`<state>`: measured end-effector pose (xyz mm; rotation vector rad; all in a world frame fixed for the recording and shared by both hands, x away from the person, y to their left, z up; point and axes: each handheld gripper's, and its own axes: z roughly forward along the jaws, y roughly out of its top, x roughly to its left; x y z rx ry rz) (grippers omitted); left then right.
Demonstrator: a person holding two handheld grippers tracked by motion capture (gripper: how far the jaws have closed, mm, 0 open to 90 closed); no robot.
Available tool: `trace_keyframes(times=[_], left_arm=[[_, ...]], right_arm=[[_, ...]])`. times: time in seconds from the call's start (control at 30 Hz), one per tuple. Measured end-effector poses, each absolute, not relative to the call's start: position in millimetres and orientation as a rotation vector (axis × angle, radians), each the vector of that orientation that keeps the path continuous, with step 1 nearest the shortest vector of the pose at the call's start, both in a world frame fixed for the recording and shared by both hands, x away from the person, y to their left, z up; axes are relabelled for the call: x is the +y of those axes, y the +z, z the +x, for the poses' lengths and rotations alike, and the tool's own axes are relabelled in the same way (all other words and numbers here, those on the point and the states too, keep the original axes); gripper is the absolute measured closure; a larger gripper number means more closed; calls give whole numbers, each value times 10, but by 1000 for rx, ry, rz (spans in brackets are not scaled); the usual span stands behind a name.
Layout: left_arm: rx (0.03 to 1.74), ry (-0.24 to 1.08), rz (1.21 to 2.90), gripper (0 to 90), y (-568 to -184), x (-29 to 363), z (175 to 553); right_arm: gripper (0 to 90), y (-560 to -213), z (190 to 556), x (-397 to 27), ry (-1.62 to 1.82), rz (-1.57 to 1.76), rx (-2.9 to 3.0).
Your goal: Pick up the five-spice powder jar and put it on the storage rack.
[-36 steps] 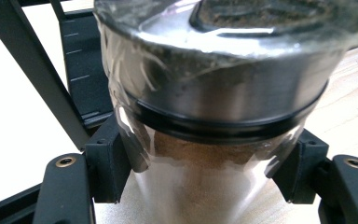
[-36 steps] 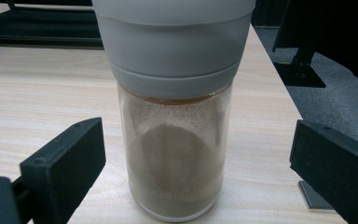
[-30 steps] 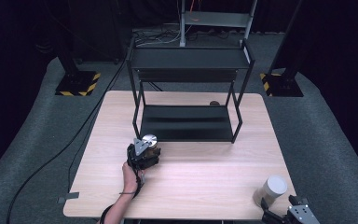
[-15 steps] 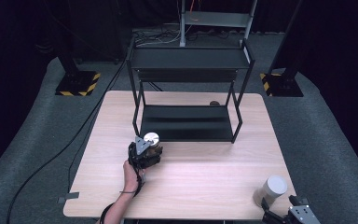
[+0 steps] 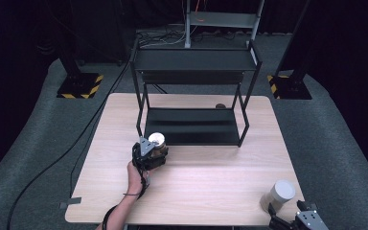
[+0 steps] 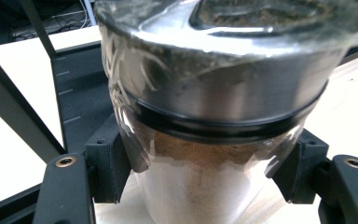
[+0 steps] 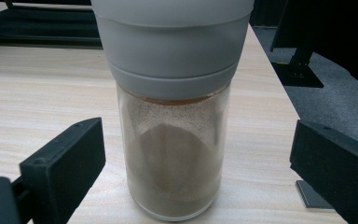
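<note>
A clear jar (image 5: 157,140) (image 6: 214,93) with a silver lid and brown powder is pinched between the black pads (image 6: 109,163) of my left gripper (image 5: 156,149) (image 6: 205,172), which is shut on it. It is held just in front of the left end of the black rack's lower shelf (image 5: 191,129). At the table's front right corner stands a glass shaker (image 5: 279,194) (image 7: 172,140) with a white cap and pale brown powder. My right gripper (image 5: 287,215) (image 7: 191,172) is open around it, and both fingers (image 7: 65,163) stand clear of the glass.
The black two-tier rack (image 5: 196,60) stands at the back middle of the wooden table (image 5: 211,187). A small dark object (image 5: 220,106) lies behind it. The table's right edge runs close beside the shaker. Cables and stand bases lie on the grey floor.
The left gripper with the jar has crept slightly toward the rack. The right gripper and the shaker have not moved.
</note>
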<state>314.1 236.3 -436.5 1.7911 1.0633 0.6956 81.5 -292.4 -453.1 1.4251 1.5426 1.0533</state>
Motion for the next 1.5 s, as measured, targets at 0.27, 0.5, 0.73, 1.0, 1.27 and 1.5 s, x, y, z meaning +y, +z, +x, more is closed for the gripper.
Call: trace_keyframes(times=[0.27, 0.5, 0.73, 1.0, 1.27, 1.5], left_arm=[[1058, 695, 1788, 312, -4327, 2353, 3172], [1046, 695, 1801, 312, -4291, 2318, 3214], [1043, 683, 1800, 312, -4267, 2292, 3263], [1046, 671, 1796, 312, -4251, 2277, 3329], [1046, 662, 1799, 312, -4224, 2242, 3420], [1044, 658, 1800, 312, -4209, 2213, 3465]], right_arm=[[22, -4528, 818, -2927, 1054, 1426, 1547], [22, -4520, 808, -2932, 1054, 1428, 1542], [22, -4519, 810, -2934, 1053, 1429, 1545], [22, -4522, 816, -2936, 1052, 1429, 1547], [22, -4518, 809, -2939, 1051, 1432, 1541], [22, -4520, 817, -2941, 1052, 1431, 1547]])
